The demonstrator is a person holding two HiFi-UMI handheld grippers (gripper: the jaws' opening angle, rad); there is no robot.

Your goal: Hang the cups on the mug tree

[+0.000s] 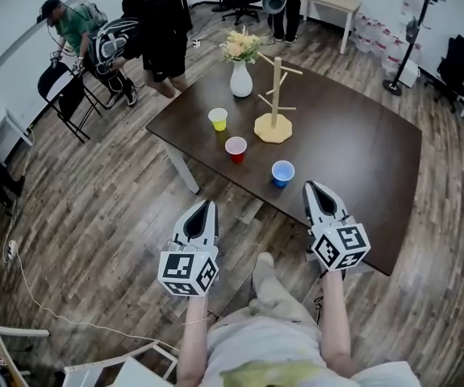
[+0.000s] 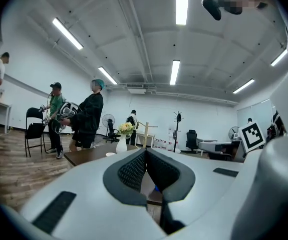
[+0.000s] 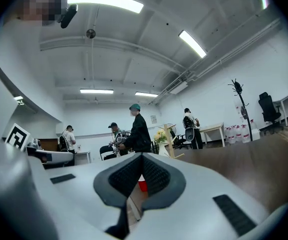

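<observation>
- Yellow cup [image 1: 218, 118], red cup [image 1: 236, 148] and blue cup [image 1: 282, 172] stand in a diagonal row on the table [image 1: 353, 151], mid-frame, beside the mug tree [image 1: 274, 95].
- Left gripper [image 1: 206, 205] and right gripper [image 1: 313, 187], lower centre, are both closed on nothing.

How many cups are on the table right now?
3. The yellow cup stands left of the mug tree, the red cup front-left of it, and the blue cup nearest the table's near edge. None hangs yet; no others show.
</observation>
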